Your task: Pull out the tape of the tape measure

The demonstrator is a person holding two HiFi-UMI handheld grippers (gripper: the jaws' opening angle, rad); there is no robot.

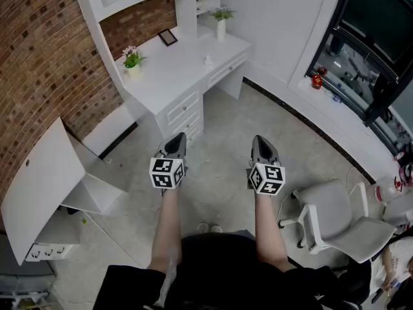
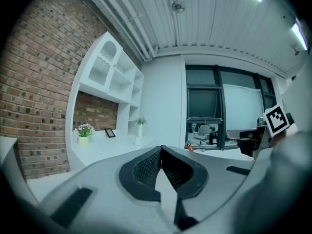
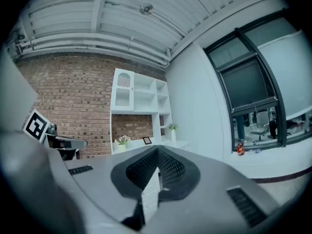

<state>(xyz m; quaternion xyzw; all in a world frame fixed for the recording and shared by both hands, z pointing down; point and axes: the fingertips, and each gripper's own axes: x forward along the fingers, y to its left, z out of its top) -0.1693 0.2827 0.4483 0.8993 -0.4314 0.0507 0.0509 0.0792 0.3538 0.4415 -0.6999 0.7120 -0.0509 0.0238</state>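
The left gripper (image 1: pixel 175 144) and right gripper (image 1: pixel 261 145) are held with jaws pressed together, nothing between them. They are kept side by side above the floor (image 1: pixel 226 118), pointed toward the desk (image 1: pixel 181 60). The tape measure cannot be found in any view.

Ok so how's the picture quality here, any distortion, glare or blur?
Head view: evenly lit and sharp. Left gripper view: heavy fisheye, black corners, ceiling light glares, left hand-held gripper blurred up close. Right gripper view: same fisheye, brick wall curves.
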